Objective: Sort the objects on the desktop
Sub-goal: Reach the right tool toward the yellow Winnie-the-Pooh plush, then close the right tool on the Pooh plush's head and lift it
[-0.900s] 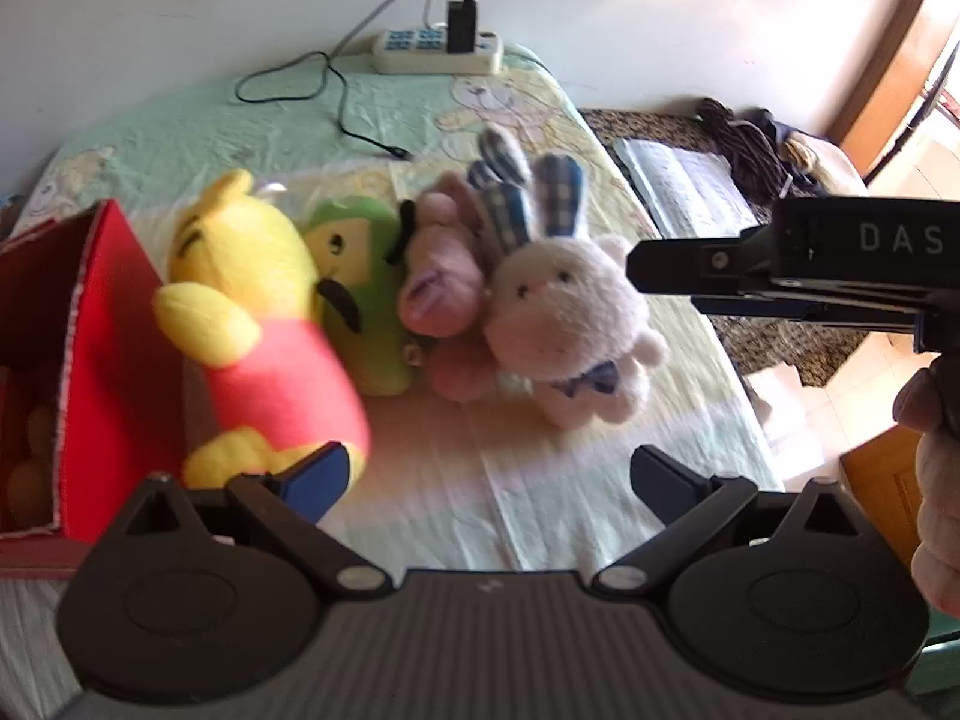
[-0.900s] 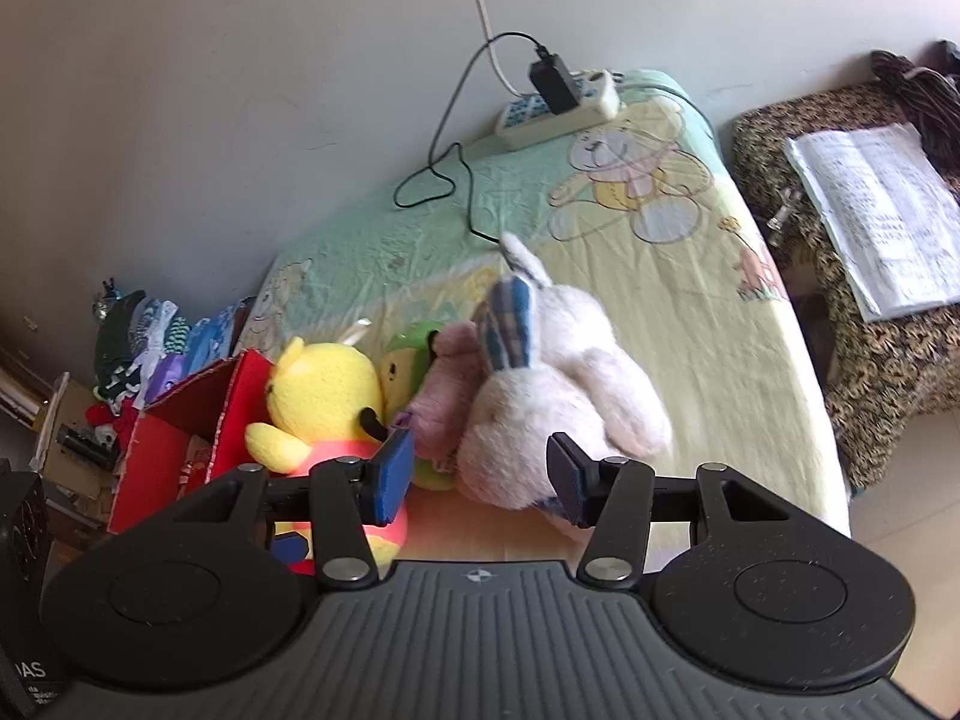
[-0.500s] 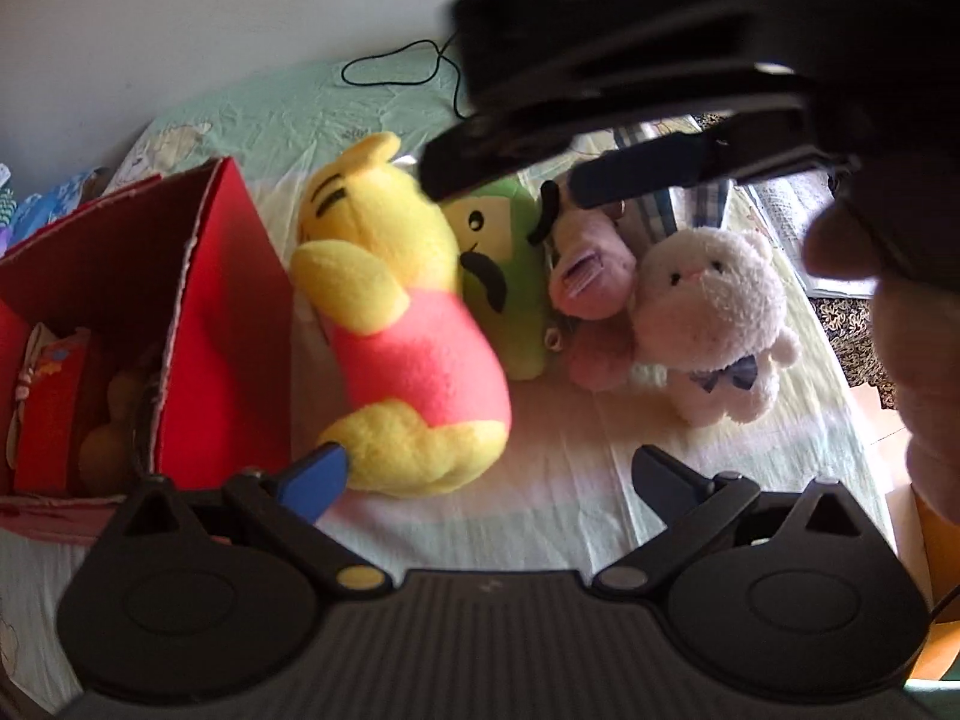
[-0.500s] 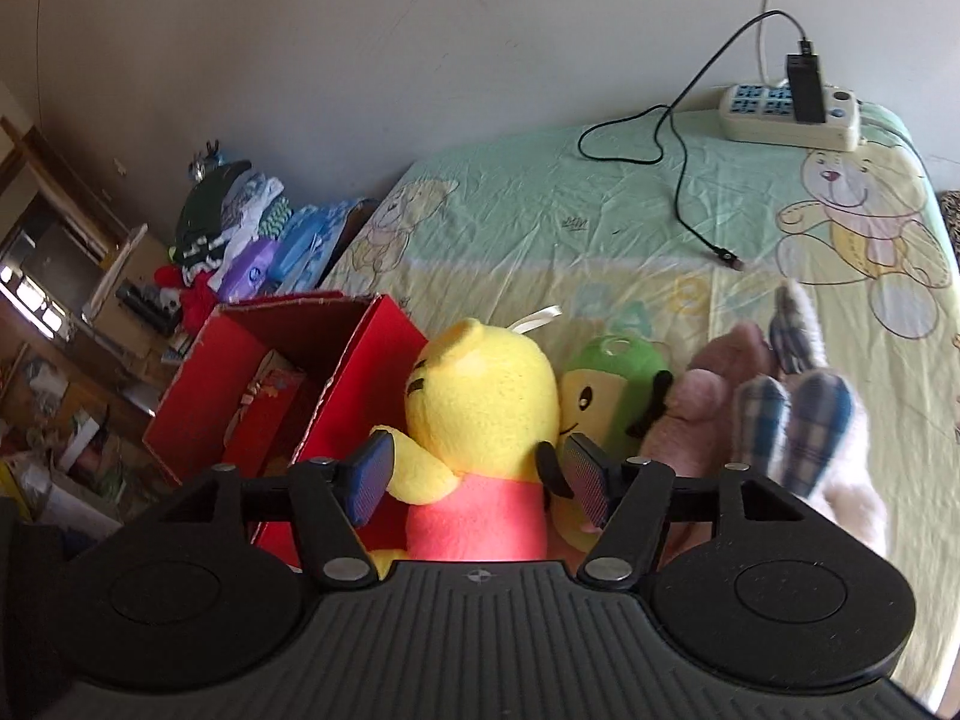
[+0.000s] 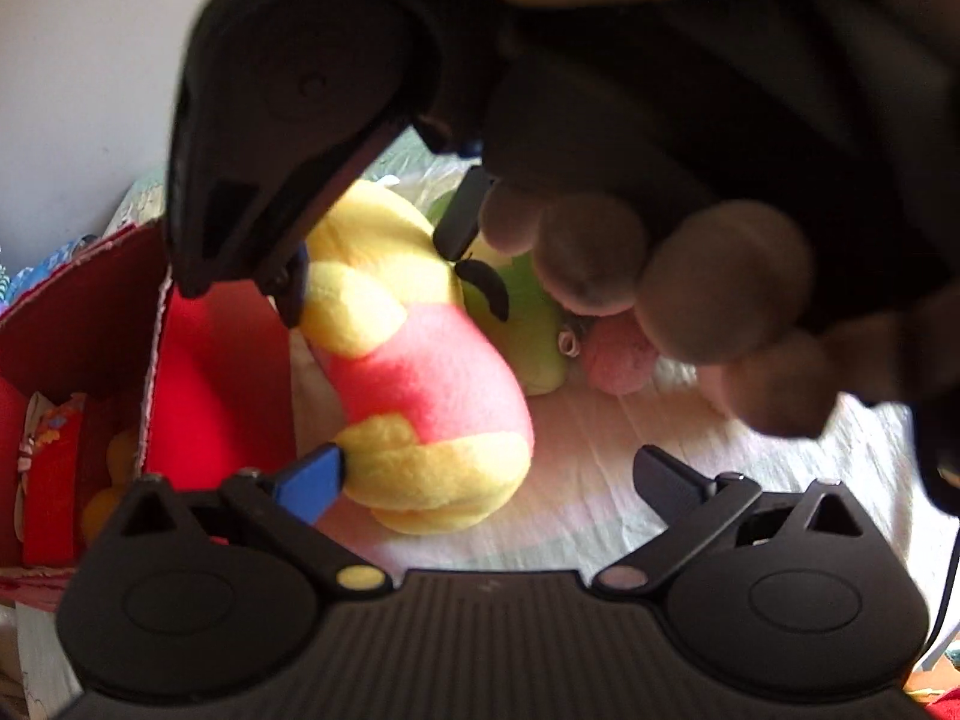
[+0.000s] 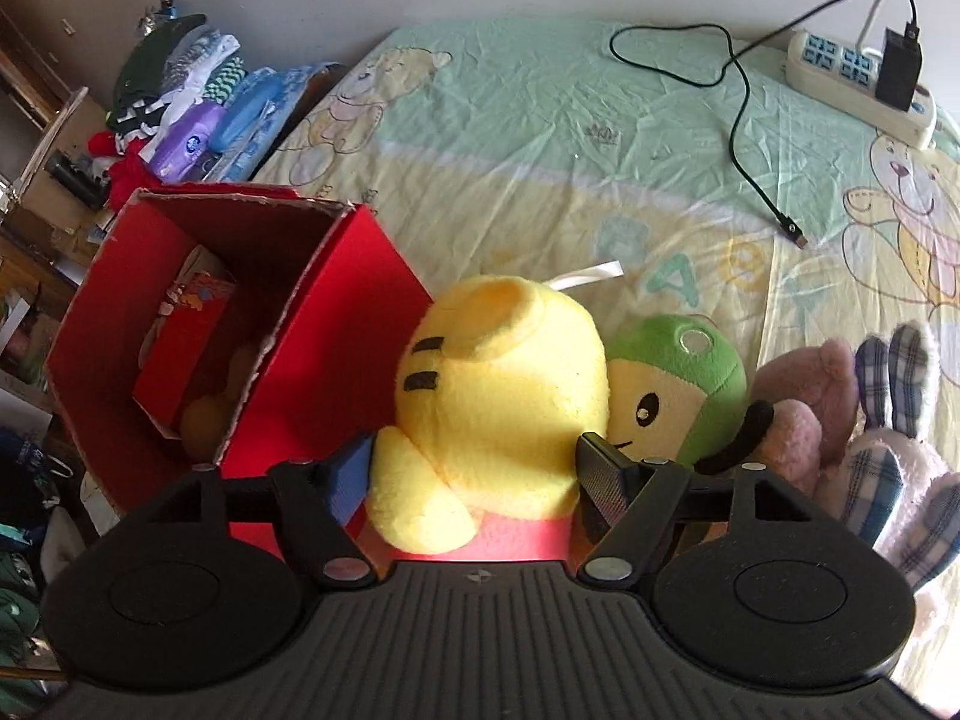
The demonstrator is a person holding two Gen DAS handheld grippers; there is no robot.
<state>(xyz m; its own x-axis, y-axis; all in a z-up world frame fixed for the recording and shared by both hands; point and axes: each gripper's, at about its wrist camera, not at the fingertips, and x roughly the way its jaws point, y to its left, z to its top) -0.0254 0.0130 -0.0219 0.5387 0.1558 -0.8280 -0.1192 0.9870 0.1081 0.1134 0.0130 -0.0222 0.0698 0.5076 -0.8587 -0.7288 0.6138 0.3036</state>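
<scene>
A yellow bear plush in a red shirt (image 6: 498, 396) sits against the open red box (image 6: 336, 360). My right gripper (image 6: 474, 480) is open, with one finger on each side of the bear's body. In the left wrist view the bear (image 5: 420, 372) lies just ahead of my open left gripper (image 5: 489, 477), whose blue fingertip (image 5: 312, 480) is at its foot. The right gripper (image 5: 372, 252) and the hand holding it loom blurred over the bear's head. A green plush (image 6: 678, 384), a pink plush (image 6: 804, 420) and a white bunny (image 6: 888, 468) sit in a row to the right.
The red box (image 5: 222, 372) holds a smaller red packet and something yellow. A power strip (image 6: 852, 78) with a black charger and cable (image 6: 738, 120) lies at the far side of the bear-print sheet. Folded clothes (image 6: 180, 90) are piled beyond the box.
My right gripper has swung left from the bunny to straddle the yellow bear. It and the hand now fill the top of the left wrist view, which has moved nearer the bear.
</scene>
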